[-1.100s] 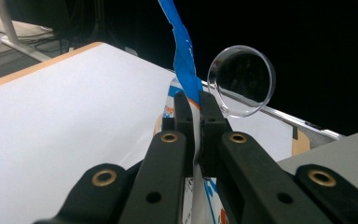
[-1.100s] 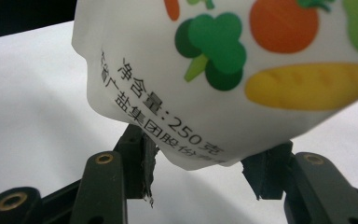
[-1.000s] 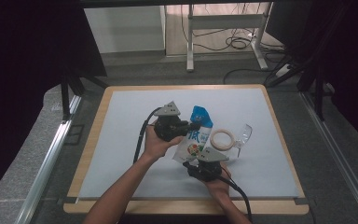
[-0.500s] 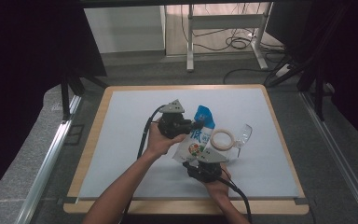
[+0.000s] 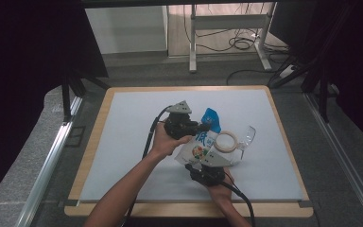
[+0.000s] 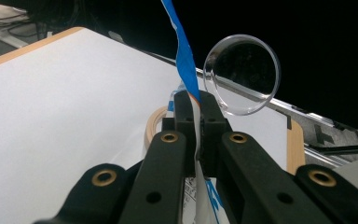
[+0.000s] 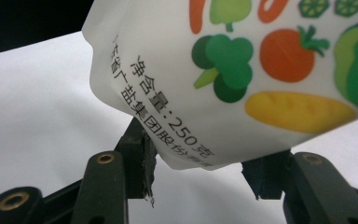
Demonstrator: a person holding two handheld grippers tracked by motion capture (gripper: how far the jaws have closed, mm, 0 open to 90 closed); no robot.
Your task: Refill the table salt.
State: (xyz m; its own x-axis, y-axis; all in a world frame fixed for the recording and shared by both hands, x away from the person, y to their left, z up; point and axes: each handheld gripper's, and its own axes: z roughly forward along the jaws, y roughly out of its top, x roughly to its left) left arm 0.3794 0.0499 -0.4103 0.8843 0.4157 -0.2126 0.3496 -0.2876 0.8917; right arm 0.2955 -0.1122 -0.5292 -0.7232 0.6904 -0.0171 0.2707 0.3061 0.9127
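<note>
One white mat [image 5: 123, 142] w/ wood-edged table [image 5: 92, 146], dark room, floor cables [image 5: 238, 43]

A glossy printed plastic pouch [image 7: 242, 70] is catching light beside a clear smooth plastic lid [image 6: 241, 74], above a matt white mat [image 5: 137, 123] framed in wood.

A pale tabletop [image 5: 137, 142] with a light wood rim sat on grey carpet [image 5: 23, 170]. Dark curtains [image 5: 28, 47] closed in both sides. Behind it stood a white panel [image 5: 125, 28] and a white metal frame [image 5: 227, 23], with black cables [image 5: 238, 43] coiled on the lit floor. A metal rail [image 5: 47, 165] ran along the left.
</note>
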